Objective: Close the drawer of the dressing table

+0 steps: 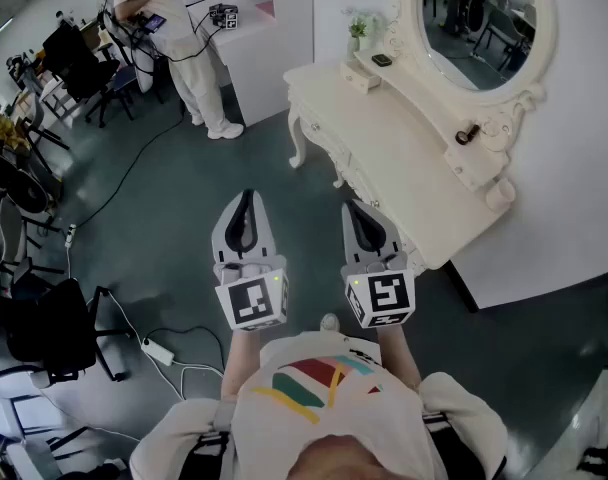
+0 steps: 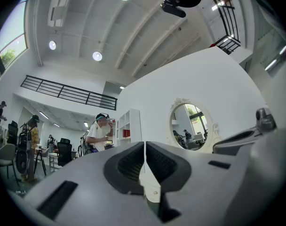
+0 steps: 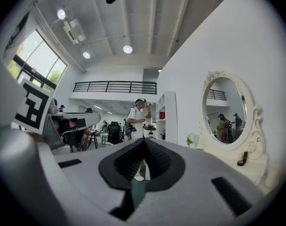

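Dressing table (image 1: 404, 148) off to the upper right, white and carved, mirror (image 1: 479, 23) behind it, well apart from both grippers. Can't pick out the drawer from here. Left gripper (image 1: 248, 196) and right gripper (image 1: 357, 208) both pinched shut on nothing. Probably light, stiff wood with slick paint. Better to push square on the front panel than to grab a knob.

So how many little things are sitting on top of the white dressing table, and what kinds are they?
Small green plant in a white pot: 1
Small flat black thing: 1
Small cream box: 1
Small dark brown stubby thing: 1
Total: 4
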A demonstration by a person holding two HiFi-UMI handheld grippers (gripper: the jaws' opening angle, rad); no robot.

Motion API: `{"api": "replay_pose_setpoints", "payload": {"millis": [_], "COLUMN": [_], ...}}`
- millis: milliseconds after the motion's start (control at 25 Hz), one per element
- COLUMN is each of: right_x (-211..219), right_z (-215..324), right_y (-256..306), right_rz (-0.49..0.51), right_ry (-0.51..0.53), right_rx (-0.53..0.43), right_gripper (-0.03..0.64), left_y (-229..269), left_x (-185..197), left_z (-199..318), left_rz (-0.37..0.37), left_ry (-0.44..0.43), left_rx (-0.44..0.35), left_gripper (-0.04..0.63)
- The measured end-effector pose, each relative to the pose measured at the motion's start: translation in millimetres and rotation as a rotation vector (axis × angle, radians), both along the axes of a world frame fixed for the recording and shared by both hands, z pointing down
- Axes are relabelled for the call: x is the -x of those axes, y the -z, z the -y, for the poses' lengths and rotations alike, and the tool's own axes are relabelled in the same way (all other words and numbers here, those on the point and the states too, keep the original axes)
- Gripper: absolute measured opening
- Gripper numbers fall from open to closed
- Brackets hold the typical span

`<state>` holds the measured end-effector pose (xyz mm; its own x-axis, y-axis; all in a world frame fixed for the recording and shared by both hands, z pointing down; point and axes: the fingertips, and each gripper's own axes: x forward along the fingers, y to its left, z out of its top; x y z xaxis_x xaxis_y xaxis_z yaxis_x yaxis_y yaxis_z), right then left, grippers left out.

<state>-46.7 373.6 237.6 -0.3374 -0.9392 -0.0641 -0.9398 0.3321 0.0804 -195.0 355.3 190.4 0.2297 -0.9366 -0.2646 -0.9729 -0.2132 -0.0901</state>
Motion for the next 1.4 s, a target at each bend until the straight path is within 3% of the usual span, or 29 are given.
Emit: {"api": "replay_pose_setpoints", "payload": {"millis": [520,960,1240,1400], "right_x": [4.1,-10.6,-29.7,-30.7], "right_z": [7.3,21.6,35.0,43.9], "right_y": [-3.2,-8.0,-21.4,-30.5], "right_rz": [-0.023,0.039,0.132,0.114], "right_ry": [-0.003,0.029,0.076,0.126], "right_rx": [0.010,0.009,0.045,0.044], "right_gripper": [-0.003,-0.002,-0.002,-0.002], "left_y": [4.1,-7.2,-21.6,-27.5], "left_x": [-1.6,-13.5,-20.7,-16.6], "left_z": [8.6,30.0,37.7,44.2], "left_rz": [-0.001,-0.014,0.005,-0.005], "left_ry": [-0.014,-0.009,0.045,0.091], "left_rx": [0.006,0.038,0.064,0.056], "left_gripper": [0.012,0.012,0.012,0.012]}}
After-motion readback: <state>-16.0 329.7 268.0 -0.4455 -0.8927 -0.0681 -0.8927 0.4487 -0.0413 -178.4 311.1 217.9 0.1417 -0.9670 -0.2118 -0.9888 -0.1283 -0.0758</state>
